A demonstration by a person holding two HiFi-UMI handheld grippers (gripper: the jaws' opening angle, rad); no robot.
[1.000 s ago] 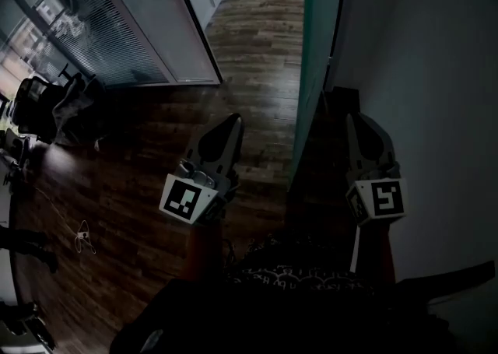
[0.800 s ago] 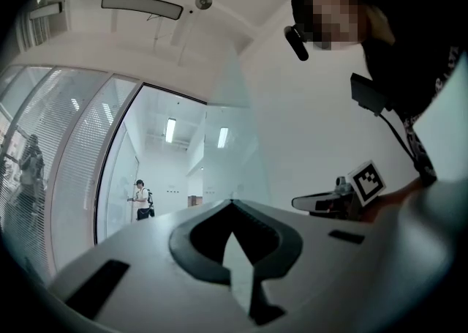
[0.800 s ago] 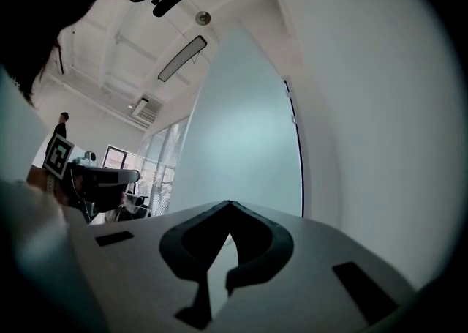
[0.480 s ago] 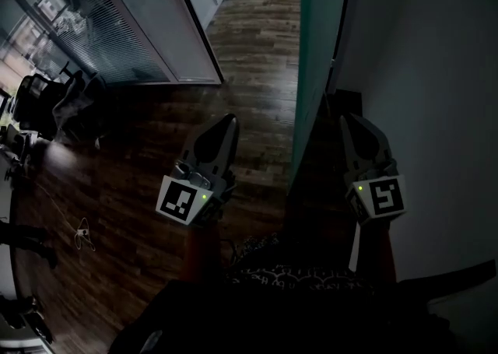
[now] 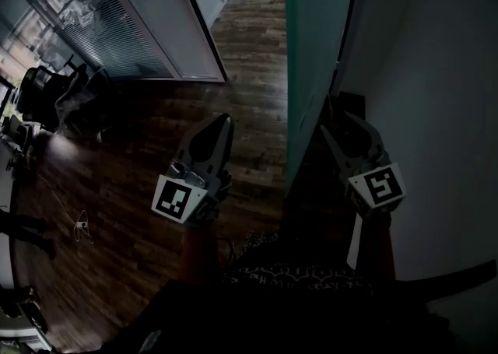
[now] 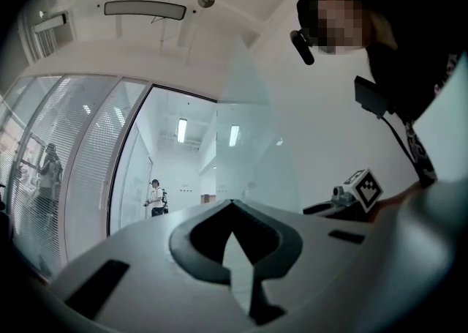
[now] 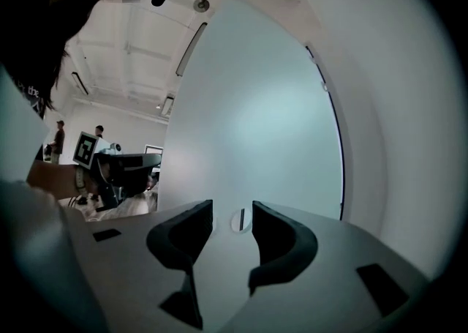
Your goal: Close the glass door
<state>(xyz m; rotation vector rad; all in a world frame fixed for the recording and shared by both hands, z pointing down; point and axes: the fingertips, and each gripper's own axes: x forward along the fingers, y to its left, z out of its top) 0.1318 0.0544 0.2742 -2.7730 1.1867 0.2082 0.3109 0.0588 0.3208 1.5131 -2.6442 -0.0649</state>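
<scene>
The glass door stands edge-on in the head view, a teal pane that runs away between my two grippers. My left gripper hangs over the wooden floor to the left of the pane, its jaws shut on nothing. My right gripper is on the door's right side, close to the white wall. Its jaws have just been opening and now stand apart with nothing between them. The frosted door fills the right gripper view, and a small round fitting on it shows beyond the gap.
A glass partition with blinds runs along the left, with office chairs beside it. The white wall closes in on the right. A person stands far down the corridor. A dark wooden floor lies ahead.
The right gripper's jaws have spread apart and it has swung a little left toward the door's edge. The left gripper has drifted slightly left, still shut.
</scene>
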